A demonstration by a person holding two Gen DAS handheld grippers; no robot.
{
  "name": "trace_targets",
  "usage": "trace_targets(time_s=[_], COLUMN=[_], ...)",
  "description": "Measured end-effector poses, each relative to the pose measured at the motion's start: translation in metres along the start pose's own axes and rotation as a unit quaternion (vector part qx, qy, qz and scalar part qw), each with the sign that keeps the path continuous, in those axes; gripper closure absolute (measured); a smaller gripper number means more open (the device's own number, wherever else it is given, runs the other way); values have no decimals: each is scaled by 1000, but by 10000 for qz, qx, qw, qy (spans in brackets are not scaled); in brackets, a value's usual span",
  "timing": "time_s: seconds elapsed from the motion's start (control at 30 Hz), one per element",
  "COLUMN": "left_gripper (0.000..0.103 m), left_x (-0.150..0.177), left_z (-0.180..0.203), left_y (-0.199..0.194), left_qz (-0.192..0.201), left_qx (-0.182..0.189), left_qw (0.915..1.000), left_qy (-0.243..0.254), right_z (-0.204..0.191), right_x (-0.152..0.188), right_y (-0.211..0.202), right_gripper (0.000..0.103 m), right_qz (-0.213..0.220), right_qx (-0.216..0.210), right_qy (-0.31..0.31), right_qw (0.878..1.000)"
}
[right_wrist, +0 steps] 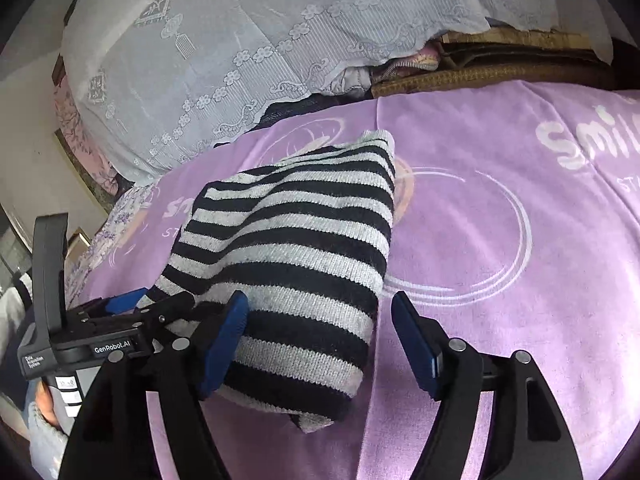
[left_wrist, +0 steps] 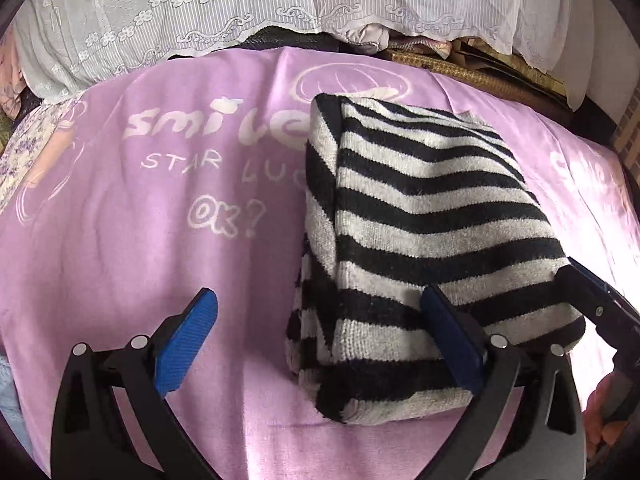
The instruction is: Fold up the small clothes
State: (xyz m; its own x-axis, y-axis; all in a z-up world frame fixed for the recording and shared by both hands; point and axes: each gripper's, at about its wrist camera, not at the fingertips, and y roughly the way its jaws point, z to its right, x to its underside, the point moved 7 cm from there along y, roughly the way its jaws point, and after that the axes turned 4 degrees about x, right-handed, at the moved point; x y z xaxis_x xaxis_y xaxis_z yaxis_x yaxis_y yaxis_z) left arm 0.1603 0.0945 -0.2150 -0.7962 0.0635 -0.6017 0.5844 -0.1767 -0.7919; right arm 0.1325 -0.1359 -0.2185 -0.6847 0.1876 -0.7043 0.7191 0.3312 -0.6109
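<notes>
While the striped knit (left_wrist: 424, 232) lies folded into a compact block on the purple blanket (left_wrist: 140, 240), I log both grippers as released. Left gripper (left_wrist: 320, 340): jaws spread wide, one pad over bare blanket, the other against the knit's near edge, gripping nothing. Right gripper (right_wrist: 320, 340): jaws likewise apart, straddling the knit's near right corner; contact unclear. Judgement: folding looks nearly or fully done; this is a check or tidy step. Next move likely calls for squaring the loose layers at the near end, or backing off. Hidden: the knit's underside, how many layers it has, what garment it is. Lace cloth (right_wrist: 240, 40) behind covers a pile I cannot identify.
</notes>
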Motion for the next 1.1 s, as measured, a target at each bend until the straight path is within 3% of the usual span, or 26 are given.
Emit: trace_targets(time_s=[0.33, 1.1], left_gripper=[5, 5], left_x=[14, 18], left_z=[6, 27], left_y=[-29, -35], left_qz=[346, 346], left_qx=[-140, 123], left_qw=[9993, 9990], left_qy=[64, 245], right_z=[13, 22], right_x=[8, 11], right_y=[-5, -1], right_gripper=[19, 14], right_qz=[-5, -153], right_qx=[-218, -528], right_qy=[440, 930], right_qw=[9988, 9941])
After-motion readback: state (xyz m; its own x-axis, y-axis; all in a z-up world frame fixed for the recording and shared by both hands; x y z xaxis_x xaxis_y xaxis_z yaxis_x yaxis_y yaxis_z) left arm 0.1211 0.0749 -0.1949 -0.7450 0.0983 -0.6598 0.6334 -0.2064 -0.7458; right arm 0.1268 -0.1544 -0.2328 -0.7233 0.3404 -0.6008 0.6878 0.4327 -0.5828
